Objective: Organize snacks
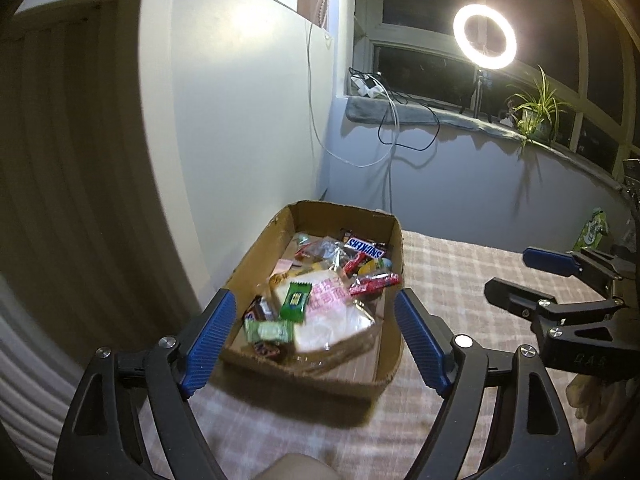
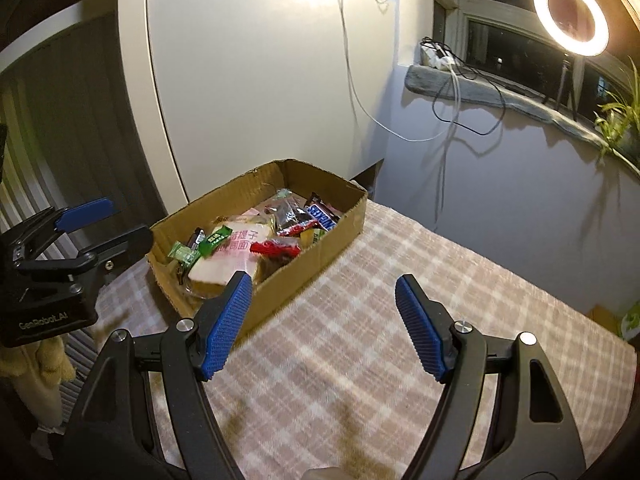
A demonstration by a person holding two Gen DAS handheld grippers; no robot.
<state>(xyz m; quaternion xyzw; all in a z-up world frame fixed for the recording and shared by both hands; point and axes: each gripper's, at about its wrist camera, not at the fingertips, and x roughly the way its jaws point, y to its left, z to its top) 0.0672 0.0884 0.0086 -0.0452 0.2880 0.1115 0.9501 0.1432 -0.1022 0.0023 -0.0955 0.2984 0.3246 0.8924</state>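
An open cardboard box (image 1: 304, 376) sits on a plaid cloth (image 2: 360, 340) against the white panel. It holds mixed snacks: a Snickers bar (image 1: 366, 249), a green candy packet (image 1: 295, 302), a white bread packet (image 1: 332, 316) and red wrappers. My left gripper (image 1: 316, 336) is open, its blue pads framing the box's near end, with nothing pressed between them. My right gripper (image 2: 324, 326) is open and empty over the cloth, to the right of the box (image 2: 320, 256). Each gripper also shows in the other's view: the right gripper (image 1: 532, 280) and the left gripper (image 2: 104, 228).
A lit ring light (image 1: 485, 36) and a potted plant (image 1: 538, 112) stand on the windowsill, with cables hanging down the wall. A green packet (image 1: 592, 234) lies at the cloth's far right. The white panel (image 2: 260, 80) rises right behind the box.
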